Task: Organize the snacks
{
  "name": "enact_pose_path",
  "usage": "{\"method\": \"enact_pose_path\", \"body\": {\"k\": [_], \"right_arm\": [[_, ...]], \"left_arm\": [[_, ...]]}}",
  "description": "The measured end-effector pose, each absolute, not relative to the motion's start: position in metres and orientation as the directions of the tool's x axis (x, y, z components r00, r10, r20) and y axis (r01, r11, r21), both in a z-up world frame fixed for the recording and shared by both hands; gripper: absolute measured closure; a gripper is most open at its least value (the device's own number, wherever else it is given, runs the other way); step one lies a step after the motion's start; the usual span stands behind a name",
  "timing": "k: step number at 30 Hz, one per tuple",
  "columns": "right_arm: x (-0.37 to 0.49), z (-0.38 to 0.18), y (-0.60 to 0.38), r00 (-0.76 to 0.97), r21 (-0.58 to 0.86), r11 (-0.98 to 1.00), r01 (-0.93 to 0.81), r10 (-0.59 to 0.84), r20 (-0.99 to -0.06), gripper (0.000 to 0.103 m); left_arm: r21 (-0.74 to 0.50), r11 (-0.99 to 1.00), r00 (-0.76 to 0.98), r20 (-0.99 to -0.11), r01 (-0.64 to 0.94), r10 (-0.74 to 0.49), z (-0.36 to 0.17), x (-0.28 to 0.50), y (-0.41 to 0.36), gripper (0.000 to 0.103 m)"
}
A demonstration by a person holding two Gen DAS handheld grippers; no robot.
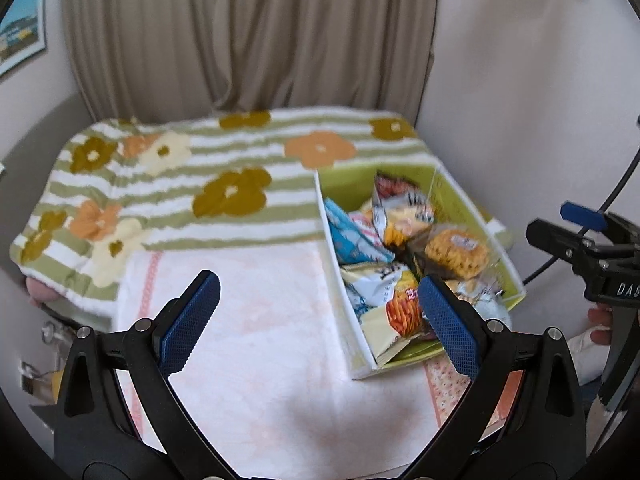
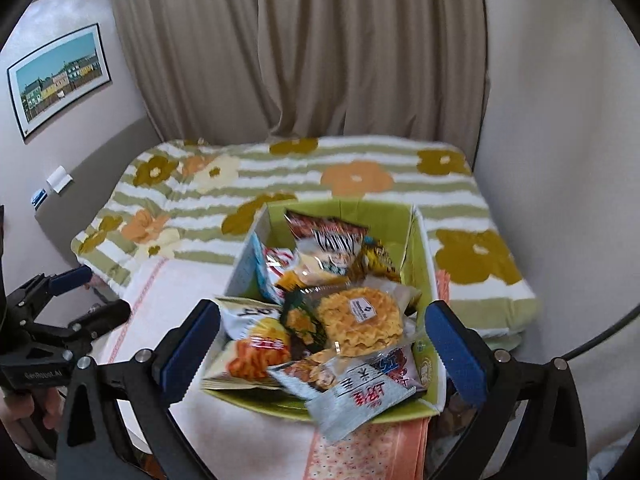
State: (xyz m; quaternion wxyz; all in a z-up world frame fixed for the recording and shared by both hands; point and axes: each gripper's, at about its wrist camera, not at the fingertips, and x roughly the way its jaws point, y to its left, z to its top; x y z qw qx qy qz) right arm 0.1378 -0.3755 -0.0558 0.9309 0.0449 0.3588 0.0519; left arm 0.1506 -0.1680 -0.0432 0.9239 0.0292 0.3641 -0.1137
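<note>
A green cardboard box (image 2: 422, 248) stands on the bed, full of several snack packets. On top lie a round waffle-like cake in clear wrap (image 2: 362, 320), a red-and-black chip bag (image 2: 326, 236) and a grey packet (image 2: 360, 404) hanging over the front rim. The box (image 1: 460, 196) also shows in the left wrist view at the right. My right gripper (image 2: 322, 344) is open and empty, just in front of and above the box. My left gripper (image 1: 320, 318) is open and empty over the pale pink towel (image 1: 248, 320), left of the box.
A striped flower-pattern blanket (image 1: 180, 184) covers the far part of the bed. Beige curtains (image 2: 300, 48) hang behind it, and white walls close in at both sides. A framed picture (image 2: 60, 76) hangs on the left wall. A black cable (image 1: 616, 188) runs at the right.
</note>
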Motion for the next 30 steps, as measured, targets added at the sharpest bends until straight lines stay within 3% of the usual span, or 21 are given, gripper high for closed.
{"method": "enact_pose_path", "body": {"k": [11, 30], "right_arm": [[0.015, -0.003, -0.322, 0.850, 0.109, 0.993, 0.049, 0.016, -0.527, 0.001], [-0.050, -0.009, -0.271, 0.872, 0.050, 0.996, 0.077, -0.043, -0.487, 0.001]], "left_arm": [[0.011, 0.982, 0.845, -0.511, 0.190, -0.158, 0.020, 0.032, -0.098, 0.001], [-0.022, 0.989, 0.885, -0.443, 0.147, -0.141, 0.018, -0.056, -0.042, 0.001]]}}
